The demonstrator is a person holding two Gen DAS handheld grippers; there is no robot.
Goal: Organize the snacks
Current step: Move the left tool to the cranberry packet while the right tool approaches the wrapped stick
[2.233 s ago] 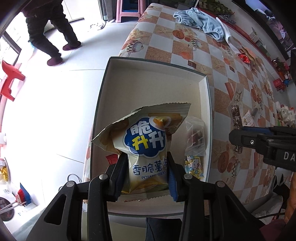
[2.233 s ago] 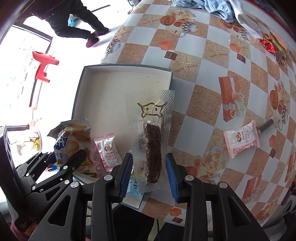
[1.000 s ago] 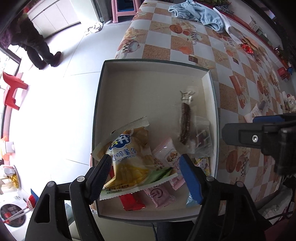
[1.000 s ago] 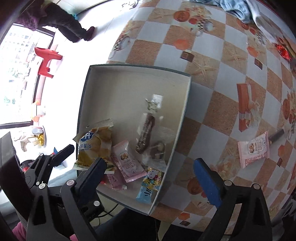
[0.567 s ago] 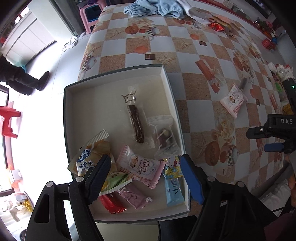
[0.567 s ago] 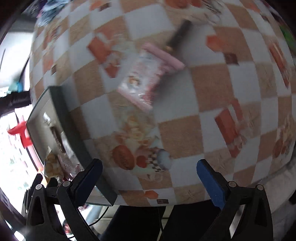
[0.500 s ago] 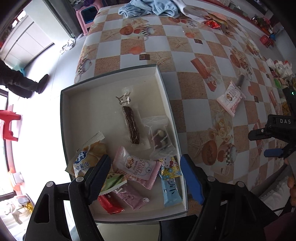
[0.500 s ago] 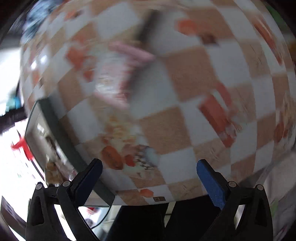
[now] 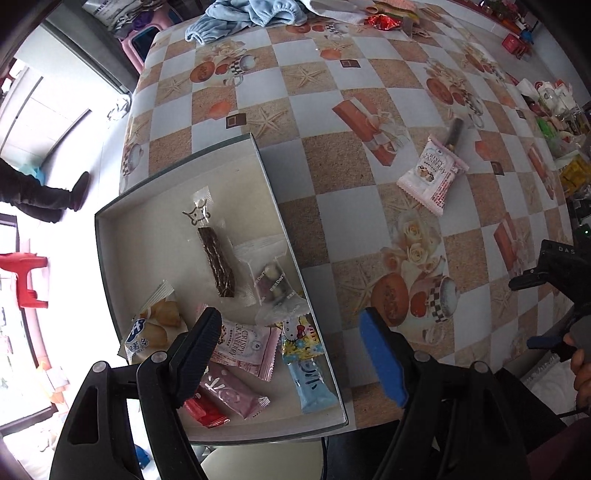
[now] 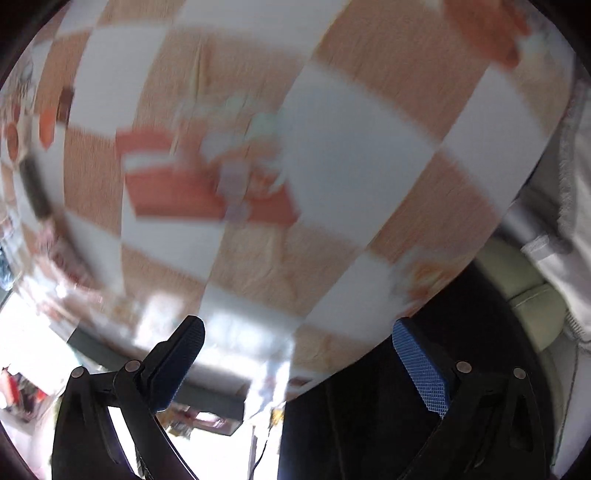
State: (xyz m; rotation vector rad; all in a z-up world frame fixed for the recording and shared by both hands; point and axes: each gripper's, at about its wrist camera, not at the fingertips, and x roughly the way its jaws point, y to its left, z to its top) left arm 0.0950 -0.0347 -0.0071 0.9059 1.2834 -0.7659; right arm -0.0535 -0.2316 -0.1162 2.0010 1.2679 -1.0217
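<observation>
A shallow white box (image 9: pixel 155 206) sits at the table's near left corner and holds several snacks: a potato stick bag (image 9: pixel 151 328), a dark meat stick in clear wrap (image 9: pixel 218 266), a pink cranberry pack (image 9: pixel 243 343) and a blue bar (image 9: pixel 314 380). Another pink cranberry pack (image 9: pixel 432 177) lies loose on the checkered tablecloth to the right. My left gripper (image 9: pixel 295 343) is open and empty above the box's near right edge. My right gripper (image 10: pixel 299 362) is open and empty over the table's near edge; its view is blurred. It also shows at the right of the left wrist view (image 9: pixel 554 266).
A dark stick-shaped item (image 9: pixel 455 131) lies just beyond the loose pink pack. A blue cloth (image 9: pixel 251 14) and a red wrapper (image 9: pixel 384 20) lie at the far end. Small packages crowd the table's right edge (image 9: pixel 561 122). A person stands on the floor at left (image 9: pixel 40 195).
Both grippers let go of their snacks into the box, opened and pulled back. The left has drifted right along the box; the right swung away over the table's near edge.
</observation>
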